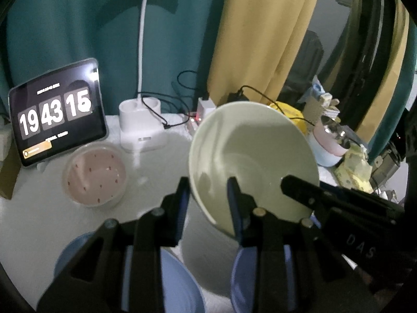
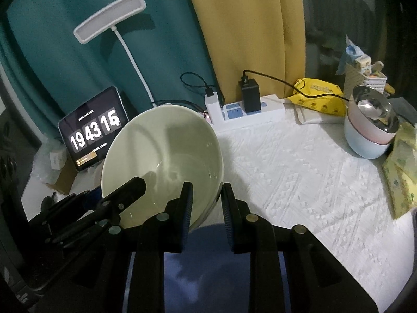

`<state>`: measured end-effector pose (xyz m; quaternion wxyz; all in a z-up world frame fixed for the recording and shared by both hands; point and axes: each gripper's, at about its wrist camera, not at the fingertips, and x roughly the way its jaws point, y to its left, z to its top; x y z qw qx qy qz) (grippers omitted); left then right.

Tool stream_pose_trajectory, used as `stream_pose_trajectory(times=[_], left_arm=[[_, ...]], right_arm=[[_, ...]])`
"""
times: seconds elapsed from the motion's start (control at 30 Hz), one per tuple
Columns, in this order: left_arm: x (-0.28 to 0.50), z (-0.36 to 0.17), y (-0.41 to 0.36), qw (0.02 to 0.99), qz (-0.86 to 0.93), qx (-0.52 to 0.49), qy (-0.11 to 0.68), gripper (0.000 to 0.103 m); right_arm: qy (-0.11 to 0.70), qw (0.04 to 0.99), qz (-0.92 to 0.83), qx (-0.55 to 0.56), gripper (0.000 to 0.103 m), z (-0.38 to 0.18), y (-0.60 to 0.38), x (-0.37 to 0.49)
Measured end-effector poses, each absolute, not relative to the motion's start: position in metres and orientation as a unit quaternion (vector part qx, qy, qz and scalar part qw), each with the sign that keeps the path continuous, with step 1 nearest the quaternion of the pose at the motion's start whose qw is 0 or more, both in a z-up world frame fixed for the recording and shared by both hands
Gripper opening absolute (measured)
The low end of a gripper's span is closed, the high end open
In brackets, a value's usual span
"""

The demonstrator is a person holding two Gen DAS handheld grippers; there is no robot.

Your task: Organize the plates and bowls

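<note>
You clamp both grippers, left (image 1: 208, 195) and right (image 2: 207, 203), on bowl (image 1: 250, 156) rim | lifted above blue plates (image 1: 179, 284), probably for stacking

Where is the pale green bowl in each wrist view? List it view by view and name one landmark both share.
Left wrist: pale green bowl centre-right, tilted, its rim between the left tongs.
Right wrist: bowl centre-left, its rim between the right tongs.
Shared landmark: flip-clock tablet, left of the bowl in both.
</note>
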<state>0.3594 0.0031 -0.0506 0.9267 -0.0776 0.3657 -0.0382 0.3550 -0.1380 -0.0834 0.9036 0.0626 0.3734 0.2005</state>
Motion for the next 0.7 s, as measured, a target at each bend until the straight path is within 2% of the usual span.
stream_pose_trajectory(times=[0.7], left_arm=[[0.313, -0.04, -0.028, 0.928, -0.058, -0.063, 0.362, 0.03]], right_arm=[[0.366, 0.908, 0.186, 0.081, 0.024, -0.081, -0.172, 0.304]])
